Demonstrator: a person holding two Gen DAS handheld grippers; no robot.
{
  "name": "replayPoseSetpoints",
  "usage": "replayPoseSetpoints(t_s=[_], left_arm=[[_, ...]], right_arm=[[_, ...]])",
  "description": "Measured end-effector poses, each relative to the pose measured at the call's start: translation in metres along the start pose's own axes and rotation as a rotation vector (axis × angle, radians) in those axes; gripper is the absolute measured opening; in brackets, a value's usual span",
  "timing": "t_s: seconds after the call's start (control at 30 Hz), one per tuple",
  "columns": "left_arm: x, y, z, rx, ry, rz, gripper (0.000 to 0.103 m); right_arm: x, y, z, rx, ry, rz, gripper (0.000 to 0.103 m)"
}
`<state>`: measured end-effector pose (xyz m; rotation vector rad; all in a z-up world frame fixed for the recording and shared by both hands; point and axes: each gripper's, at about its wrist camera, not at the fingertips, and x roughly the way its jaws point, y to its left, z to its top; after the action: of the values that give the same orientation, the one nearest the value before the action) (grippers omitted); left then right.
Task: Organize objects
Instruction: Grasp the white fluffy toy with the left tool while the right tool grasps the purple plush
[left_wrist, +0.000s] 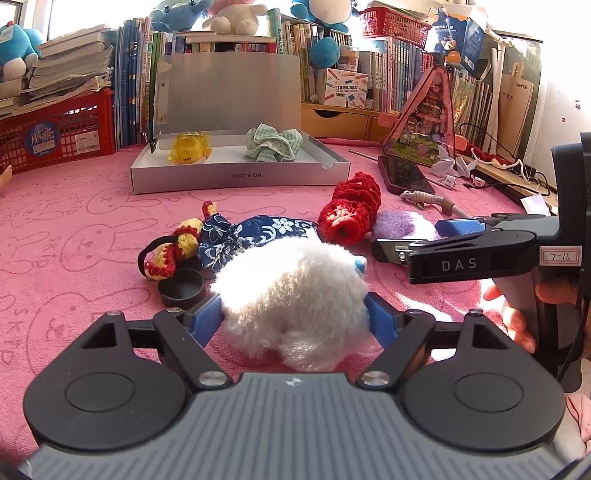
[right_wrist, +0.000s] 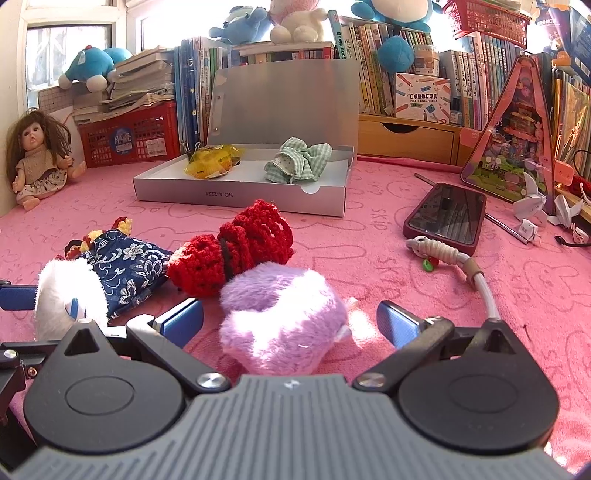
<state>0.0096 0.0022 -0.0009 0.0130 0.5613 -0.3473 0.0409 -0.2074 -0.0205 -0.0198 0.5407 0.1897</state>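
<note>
Two items, a yellow bundle (right_wrist: 213, 162) and a green checked scrunchie (right_wrist: 297, 159), already in the open box (right_wrist: 236, 195). Four left on the pink tabletop (right_wrist: 406, 280): white (left_wrist: 291, 295), purple (right_wrist: 280, 314), red crochet (right_wrist: 240, 247), blue floral (right_wrist: 125, 269). Left tool (left_wrist: 293, 319) clenched on the white scrunchie; right tool (right_wrist: 290, 321) released, straddling the purple scrunchie.

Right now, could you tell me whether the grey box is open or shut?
Open: the grey box has its lid standing upright behind, exposing two scrunchies inside.
</note>
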Motion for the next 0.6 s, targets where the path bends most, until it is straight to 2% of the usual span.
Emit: replayPoseSetpoints(t_s=[0.13,0.23,0.3,0.37,0.6], left_arm=[[-0.002,0.000,0.001,-0.003,-0.004,0.003,0.082],[-0.004,0.001,0.003,-0.011,-0.011,0.005,0.081],[-0.004,0.001,0.004,-0.013,-0.015,0.009,0.081],[-0.005,0.002,0.005,-0.018,-0.017,0.012,0.080],[-0.012,0.004,0.011,-0.032,-0.041,0.009,0.080]], right_arm=[[-0.002,0.003,-0.001,-0.021,-0.014,0.004,0.096],[-0.001,0.004,-0.001,-0.027,-0.010,0.005,0.087],[-0.001,0.003,-0.002,-0.025,-0.014,-0.001,0.076],[-0.002,0.002,-0.002,-0.018,-0.019,0.006,0.071],[-0.004,0.000,-0.003,-0.011,-0.038,0.018,0.067]])
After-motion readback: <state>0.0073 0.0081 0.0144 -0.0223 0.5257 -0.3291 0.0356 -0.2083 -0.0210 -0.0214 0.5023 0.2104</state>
